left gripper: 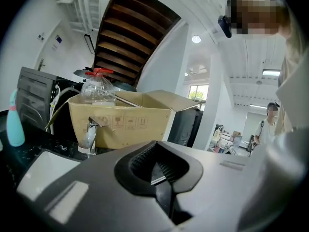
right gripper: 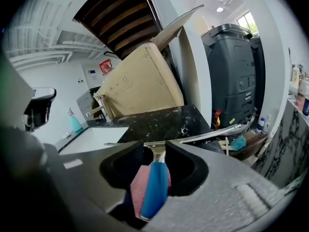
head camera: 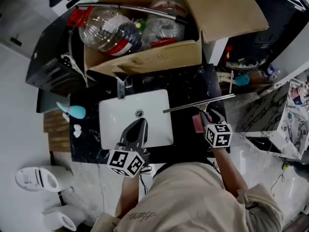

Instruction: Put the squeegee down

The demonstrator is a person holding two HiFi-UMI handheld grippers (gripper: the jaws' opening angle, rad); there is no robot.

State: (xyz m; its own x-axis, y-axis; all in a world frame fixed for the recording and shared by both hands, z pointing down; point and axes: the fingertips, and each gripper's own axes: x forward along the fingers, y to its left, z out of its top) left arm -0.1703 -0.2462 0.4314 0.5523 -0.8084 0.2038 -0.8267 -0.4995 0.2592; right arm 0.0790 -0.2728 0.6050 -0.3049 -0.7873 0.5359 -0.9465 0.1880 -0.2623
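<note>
The squeegee [head camera: 198, 104] has a long metal blade and a blue handle [right gripper: 154, 187]. Its blade lies across the black marble counter [head camera: 188, 86], from the right edge of the white sink [head camera: 116, 124] out past the counter's side. The handle sits over a pink cloth [right gripper: 137, 190]. My right gripper [right gripper: 154, 161] stands open around the handle, with dark gaps beside it. My left gripper [head camera: 138, 125] hovers over the sink, shut and empty, and its tips meet in the left gripper view [left gripper: 157, 170].
A cardboard box [head camera: 145, 57] full of plastic bottles [head camera: 108, 30] stands behind the sink, next to the chrome faucet [head camera: 120, 87]. A teal bottle [head camera: 72, 111] stands at the counter's left. Shelves and clutter lie right of the counter.
</note>
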